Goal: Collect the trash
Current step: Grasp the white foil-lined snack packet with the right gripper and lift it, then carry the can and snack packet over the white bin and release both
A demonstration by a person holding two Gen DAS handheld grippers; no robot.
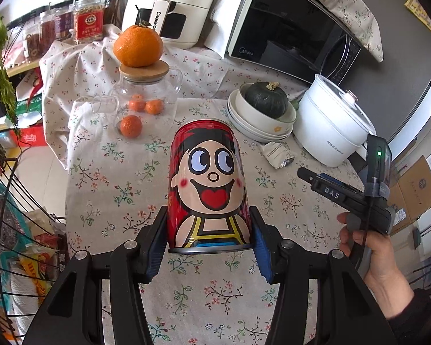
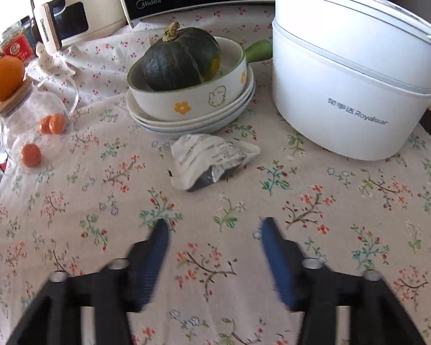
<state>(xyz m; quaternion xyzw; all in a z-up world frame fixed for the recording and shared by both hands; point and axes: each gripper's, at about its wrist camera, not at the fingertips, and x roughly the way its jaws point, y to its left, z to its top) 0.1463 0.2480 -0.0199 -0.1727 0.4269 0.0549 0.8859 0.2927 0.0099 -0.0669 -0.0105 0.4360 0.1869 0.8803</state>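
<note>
While the left hand-held gripper (image 1: 209, 241) is clamped low on the red cartoon drink can (image 1: 208, 185) above the tabletop (image 1: 123, 201), the right hand-held gripper (image 2: 214, 230), fingers apart, should advance squarely onto the crumpled foil wrapper (image 2: 209, 159) just beside the stacked plates (image 2: 192, 120).

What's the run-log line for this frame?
left gripper: shut on red cartoon-face drink can | right gripper: open, empty | crumpled white foil wrapper: on floral tablecloth

The bench (image 2: 244, 287) was covered by a floral cloth (image 2: 71, 207). On it were set a crumpled wrapper (image 2: 207, 158), stacked plates (image 2: 186, 125), a white pot (image 2: 347, 92) and a glass jug (image 2: 34, 126).
</note>
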